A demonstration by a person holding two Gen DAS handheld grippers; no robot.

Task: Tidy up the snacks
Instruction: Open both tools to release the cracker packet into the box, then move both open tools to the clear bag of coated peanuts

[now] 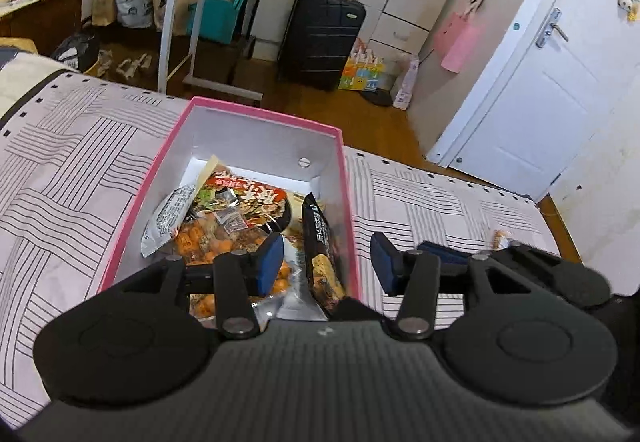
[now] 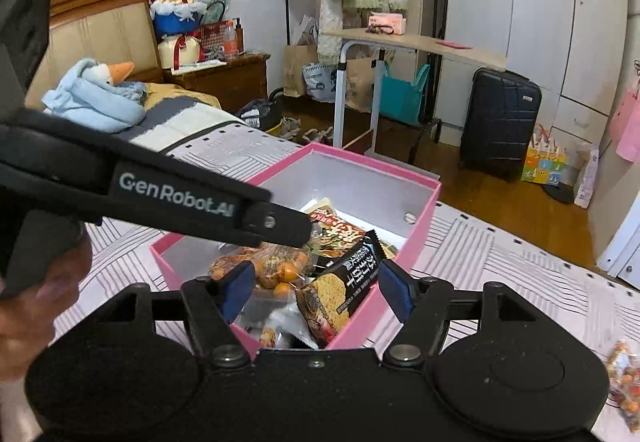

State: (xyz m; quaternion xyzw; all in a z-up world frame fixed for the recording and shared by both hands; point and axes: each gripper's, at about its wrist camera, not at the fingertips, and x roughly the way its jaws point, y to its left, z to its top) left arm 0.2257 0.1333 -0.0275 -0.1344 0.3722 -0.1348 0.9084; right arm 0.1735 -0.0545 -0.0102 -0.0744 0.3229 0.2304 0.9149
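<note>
- The pink box [image 1: 256, 178] sits open on the striped bedspread [image 1: 72, 146], already holding snack packets
- A dark biscuit packet [image 2: 340, 290] leans against the box's right wall, beside a bag of orange snacks [image 2: 276, 270]
- The right gripper [image 2: 316, 292] hovers over the box's near end, jaws apart, nothing clasped
- The left gripper [image 1: 328, 262] straddles the right wall, released too, and its arm crosses in front of the box in the right view
- One more snack bag [image 2: 624, 386] lies on the bedspread, well right of the box
- A black suitcase [image 1: 320, 38] stands on the floor beyond
</note>
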